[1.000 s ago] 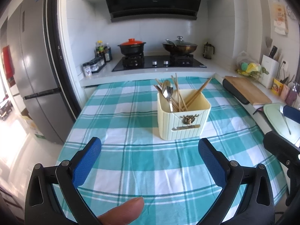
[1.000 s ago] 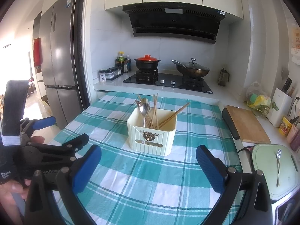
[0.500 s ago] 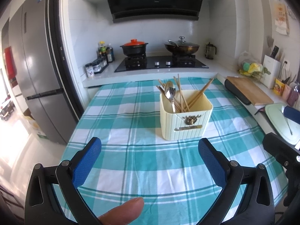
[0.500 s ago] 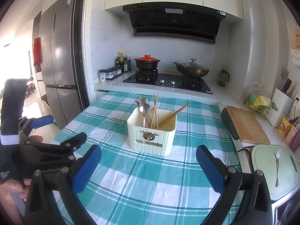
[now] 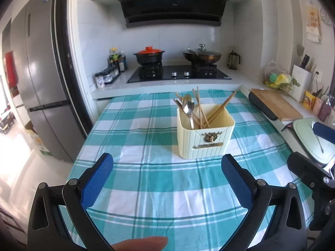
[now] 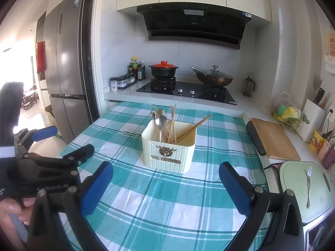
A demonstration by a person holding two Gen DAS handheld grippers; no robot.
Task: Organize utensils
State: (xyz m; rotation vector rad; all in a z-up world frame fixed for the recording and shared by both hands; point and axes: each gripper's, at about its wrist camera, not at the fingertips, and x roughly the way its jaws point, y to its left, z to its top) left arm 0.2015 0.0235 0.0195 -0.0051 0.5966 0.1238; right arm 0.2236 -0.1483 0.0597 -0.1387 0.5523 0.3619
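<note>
Looking at both wrist views, the cream utensil holder (image 5: 204, 133) sits upright in the middle of the teal checked tablecloth (image 5: 146, 188), with wooden chopsticks (image 5: 219, 108) and a couple of metal spoons (image 5: 188, 107) all jumbled in one heap inside. One fork (image 6: 308, 186) lies off on its own on a pale green board (image 6: 293, 205) by the counter edge, well apart from the holder.

Both claws are spread wide with nothing between the pads: the left gripper (image 5: 167, 177) hangs over the cloth short of the holder, and the right gripper (image 6: 166, 185) does the same from the other side.

Honestly this could be either end of the job. Everything standing in the holder fits a finished tidy-up, but the mixed heap and that stray fork fit a sort yet to happen. If the fork belongs in there, it's thin and flat on the board, so pinching it will be fiddly.
</note>
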